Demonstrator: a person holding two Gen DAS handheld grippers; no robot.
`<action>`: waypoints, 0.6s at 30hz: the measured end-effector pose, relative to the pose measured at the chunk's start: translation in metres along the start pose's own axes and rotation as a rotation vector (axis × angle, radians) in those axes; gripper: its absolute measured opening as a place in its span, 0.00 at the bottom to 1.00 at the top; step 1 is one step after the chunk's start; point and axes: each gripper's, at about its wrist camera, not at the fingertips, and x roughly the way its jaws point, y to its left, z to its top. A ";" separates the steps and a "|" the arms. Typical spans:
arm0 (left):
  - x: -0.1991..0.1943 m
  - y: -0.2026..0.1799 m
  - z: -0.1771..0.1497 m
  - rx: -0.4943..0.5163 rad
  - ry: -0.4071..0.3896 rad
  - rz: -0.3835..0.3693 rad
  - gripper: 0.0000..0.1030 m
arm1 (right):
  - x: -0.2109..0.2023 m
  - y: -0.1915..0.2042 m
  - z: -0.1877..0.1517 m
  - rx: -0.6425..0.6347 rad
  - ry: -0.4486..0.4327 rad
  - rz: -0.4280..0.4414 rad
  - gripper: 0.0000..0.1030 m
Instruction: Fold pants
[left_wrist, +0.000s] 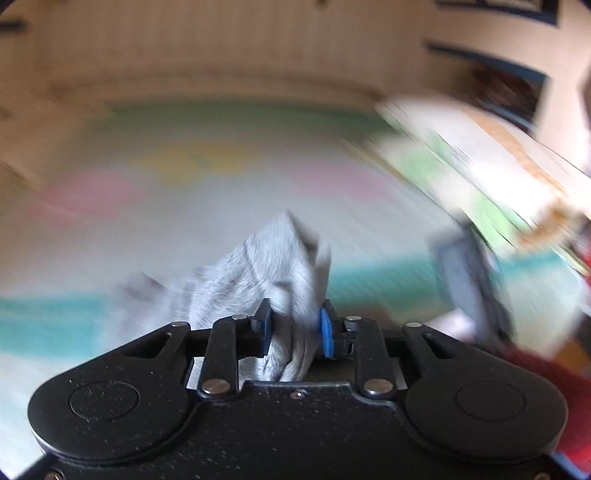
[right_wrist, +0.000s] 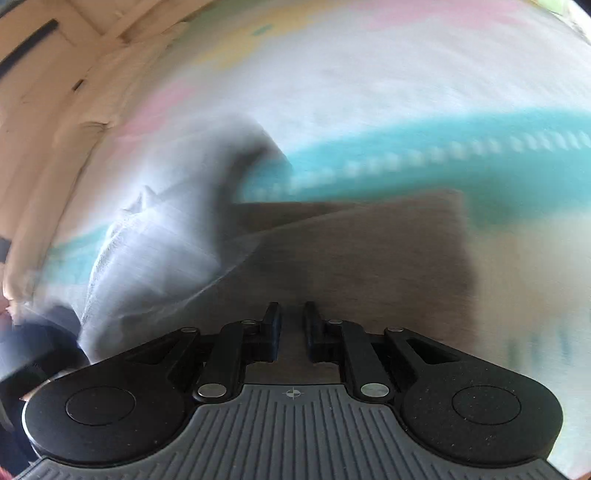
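Gripping a bunched fold of pale grey pants (left_wrist: 266, 266) between the blue pads of the left gripper (left_wrist: 294, 325), lifted above a blurred pastel-striped bedsheet (left_wrist: 207, 206). Hanging to the left of the right gripper (right_wrist: 291, 326), the same pants (right_wrist: 162, 236). Holding nearly closed with a narrow gap, nothing clearly pinched, over a brown surface (right_wrist: 369, 258).

Soft cloth and matt plastic

Grey ribbed cloth pants (left_wrist: 258, 266) are being pinched by the left gripper (left_wrist: 295, 328), made of matt black plastic with shiny metal pins.
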 end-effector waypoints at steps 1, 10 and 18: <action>0.007 -0.005 -0.005 -0.002 0.036 -0.036 0.34 | -0.004 -0.008 0.000 0.020 -0.002 0.016 0.11; 0.008 0.053 0.007 -0.153 0.028 0.128 0.37 | -0.026 -0.056 0.000 0.271 -0.105 0.110 0.38; 0.040 0.108 -0.033 -0.242 0.266 0.217 0.39 | -0.012 -0.054 0.008 0.328 -0.109 0.222 0.63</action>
